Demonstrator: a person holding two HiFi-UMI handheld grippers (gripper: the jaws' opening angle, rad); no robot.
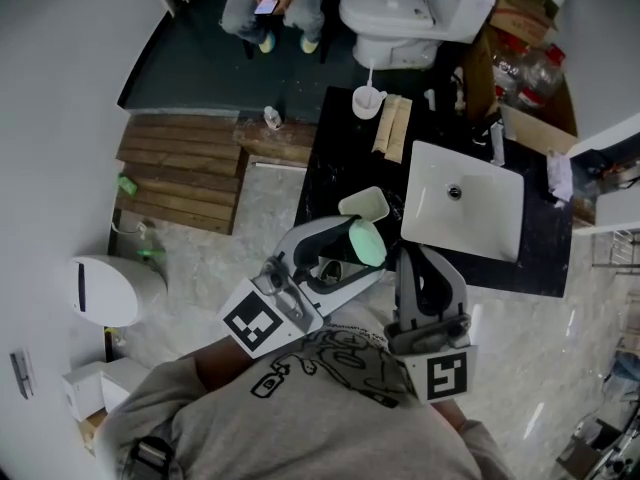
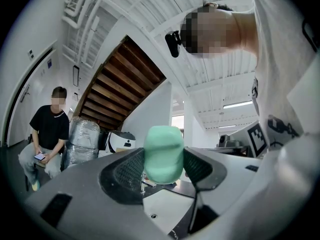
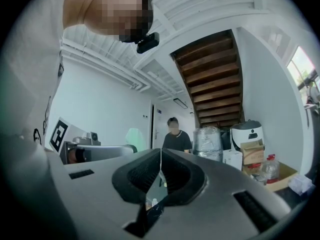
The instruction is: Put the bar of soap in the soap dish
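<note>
Soap (image 1: 368,245), a mint-green bar, is pinched between the jaws of the left tongs (image 1: 364,247) in the head view. It sits just on the near side of a white soap dish (image 1: 366,203). From this angle I cannot tell whether bar and dish touch. The dish stands on the black bench (image 1: 330,158), left of a white sink (image 1: 463,200). The right tongs (image 1: 414,256) hang near the sink's near-left corner. A white cup (image 1: 367,101) stands at the far end of the bench, with a toilet (image 1: 400,13) beyond it. Wooden steps (image 1: 180,173) lie on the floor to the left, and a seated person (image 1: 272,3) is at the far edge.

In the left gripper view, the bar stands upright between the two dark ribbed pads, gripped on both sides, its rounded top rising above them. The sink shows below the jaws, and the seated person is far off to the left under a wooden staircase.

In the right gripper view, the jaws are pressed together with nothing held between them. The pale green bar shows faintly to the left. The seated person is straight ahead in the distance.
</note>
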